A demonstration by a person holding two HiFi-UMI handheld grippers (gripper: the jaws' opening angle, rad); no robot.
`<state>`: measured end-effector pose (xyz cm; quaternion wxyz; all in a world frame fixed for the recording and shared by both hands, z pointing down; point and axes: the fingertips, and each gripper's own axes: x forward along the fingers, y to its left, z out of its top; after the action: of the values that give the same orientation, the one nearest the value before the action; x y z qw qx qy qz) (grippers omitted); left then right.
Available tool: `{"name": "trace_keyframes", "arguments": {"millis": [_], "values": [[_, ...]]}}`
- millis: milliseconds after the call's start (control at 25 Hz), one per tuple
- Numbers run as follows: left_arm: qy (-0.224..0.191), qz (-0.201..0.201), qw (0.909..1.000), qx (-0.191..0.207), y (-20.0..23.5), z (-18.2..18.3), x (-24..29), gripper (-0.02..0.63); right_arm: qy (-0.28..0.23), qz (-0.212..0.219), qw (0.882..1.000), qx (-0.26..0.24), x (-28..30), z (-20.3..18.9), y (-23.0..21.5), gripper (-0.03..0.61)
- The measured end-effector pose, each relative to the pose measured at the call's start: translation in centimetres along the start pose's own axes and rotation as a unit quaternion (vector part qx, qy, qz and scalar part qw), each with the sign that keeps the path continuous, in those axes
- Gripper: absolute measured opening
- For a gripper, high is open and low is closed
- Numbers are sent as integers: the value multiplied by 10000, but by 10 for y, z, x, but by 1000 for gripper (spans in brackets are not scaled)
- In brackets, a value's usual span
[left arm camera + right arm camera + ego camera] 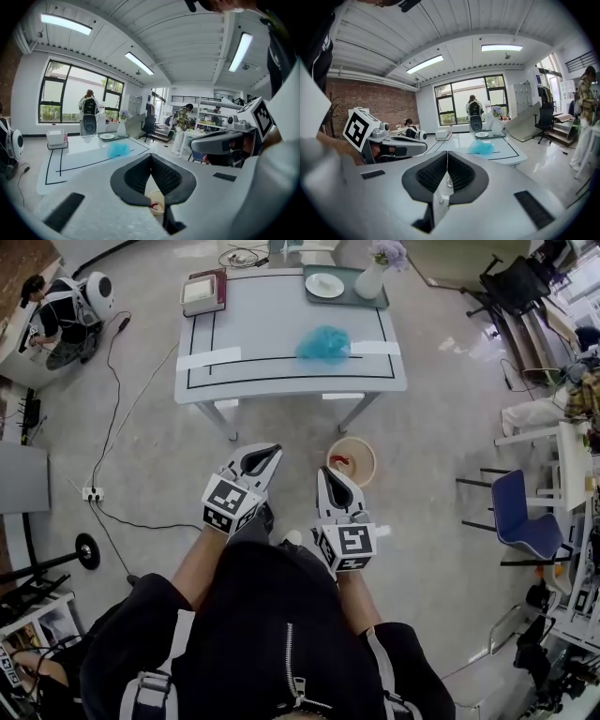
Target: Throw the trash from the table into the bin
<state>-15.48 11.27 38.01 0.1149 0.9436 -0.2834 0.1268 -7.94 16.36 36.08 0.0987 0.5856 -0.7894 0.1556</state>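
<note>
From the head, steeply down past left tool (266, 456) and right tool (328, 474) onto floor, bin (351, 461) and the whole desk (281, 334) beyond. From each tool, low along its own jaws, almost level across the room toward the desk, well apart from it. Shared by all three: desk and crumpled blue bag (324, 343).

Top centre of frame: bench (272, 343), with box (202, 292) on its upper left corner, tray (347, 299) bearing plate (324, 285) and vase (371, 282) on its upper right, wad of trash (324, 343) right of middle. On the floor (441, 427) just below the bench's lower edge: bin (352, 441). Lower centre: left tongs (271, 452) and right tongs (325, 473) side by side, bin just upper right of them. Far right: chair (521, 521).
</note>
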Motion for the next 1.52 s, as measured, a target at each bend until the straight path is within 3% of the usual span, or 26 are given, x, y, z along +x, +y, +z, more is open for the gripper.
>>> {"name": "trace_keyframes", "arguments": {"millis": [560,840,1240,1520], "values": [[-92,-350,9993,-25,107,21,17,6,82,-282,9995,-84,104,38,23,9],[-55,-483,9988,-66,135,23,26,6,132,-361,9993,-34,134,44,30,9],[22,-506,9986,-140,150,28,63,6,260,-253,9993,48,167,46,2,9],[73,-382,9992,-125,168,44,109,6,167,3,9999,-31,209,69,-38,9]]}}
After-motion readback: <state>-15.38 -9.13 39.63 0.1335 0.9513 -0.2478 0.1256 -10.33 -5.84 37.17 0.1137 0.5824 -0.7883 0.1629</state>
